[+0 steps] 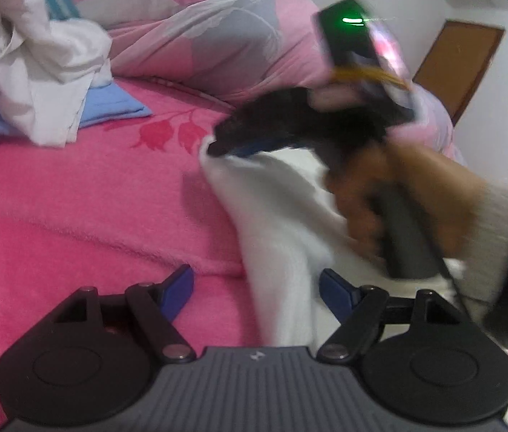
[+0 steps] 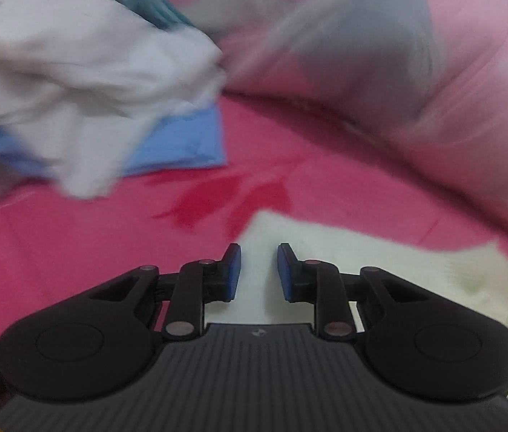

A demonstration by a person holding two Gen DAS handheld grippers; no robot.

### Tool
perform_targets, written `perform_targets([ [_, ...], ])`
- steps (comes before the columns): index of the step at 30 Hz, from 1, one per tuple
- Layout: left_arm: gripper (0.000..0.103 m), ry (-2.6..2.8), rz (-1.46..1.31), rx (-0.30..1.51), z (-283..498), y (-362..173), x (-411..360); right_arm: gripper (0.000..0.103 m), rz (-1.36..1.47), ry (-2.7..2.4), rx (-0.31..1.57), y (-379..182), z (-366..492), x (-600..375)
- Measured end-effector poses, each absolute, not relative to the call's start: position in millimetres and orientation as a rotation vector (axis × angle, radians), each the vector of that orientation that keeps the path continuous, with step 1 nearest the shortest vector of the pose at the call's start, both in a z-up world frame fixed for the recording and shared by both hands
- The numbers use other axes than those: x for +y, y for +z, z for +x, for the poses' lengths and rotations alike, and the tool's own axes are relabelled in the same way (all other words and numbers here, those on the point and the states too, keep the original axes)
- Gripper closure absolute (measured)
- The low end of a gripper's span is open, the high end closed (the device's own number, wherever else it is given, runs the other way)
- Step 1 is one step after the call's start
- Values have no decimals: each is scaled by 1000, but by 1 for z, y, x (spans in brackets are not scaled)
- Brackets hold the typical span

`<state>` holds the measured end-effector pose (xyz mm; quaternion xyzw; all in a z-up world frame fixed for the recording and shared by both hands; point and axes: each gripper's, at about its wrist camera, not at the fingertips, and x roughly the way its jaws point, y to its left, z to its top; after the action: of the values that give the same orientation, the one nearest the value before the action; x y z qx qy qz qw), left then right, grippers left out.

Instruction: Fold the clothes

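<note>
**White garment on pink bed: items in view**

I log the white garment [image 1: 275,216] on the pink bed [image 1: 74,198]. Left hand-held gripper [image 1: 255,289] spread wide over its near edge, gripping nothing. Right hand-held gripper [image 2: 259,270] narrowly parted above it; contact unclear. Beyond the garment: crumpled pale cloth [image 1: 34,68] over folded blue cloth [image 1: 110,102]. No legible writing.

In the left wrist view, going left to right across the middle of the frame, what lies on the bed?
Crumpled white garment on the folded blue cloth → red flower pattern on the pink blanket → white fluffy garment → person's hand holding the right hand-held gripper.
</note>
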<state>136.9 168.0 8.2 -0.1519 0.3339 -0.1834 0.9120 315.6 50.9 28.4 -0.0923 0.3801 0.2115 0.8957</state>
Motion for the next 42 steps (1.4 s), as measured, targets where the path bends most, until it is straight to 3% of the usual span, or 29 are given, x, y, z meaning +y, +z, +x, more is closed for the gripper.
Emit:
perform_targets([
  [4, 25, -385, -328, 688, 137, 8, 171, 88, 142, 335, 774, 34, 333, 17],
  [10, 25, -396, -347, 688, 136, 8, 174, 86, 141, 217, 618, 97, 255, -48],
  [16, 23, -403, -333, 683, 136, 7, 173, 86, 79, 55, 539, 119, 156, -148],
  [25, 17, -432, -370, 670, 136, 6, 177, 88, 77, -133, 615, 21, 136, -256],
  [42, 14, -447, -458, 624, 137, 1, 185, 86, 273, -23, 525, 9, 129, -279],
])
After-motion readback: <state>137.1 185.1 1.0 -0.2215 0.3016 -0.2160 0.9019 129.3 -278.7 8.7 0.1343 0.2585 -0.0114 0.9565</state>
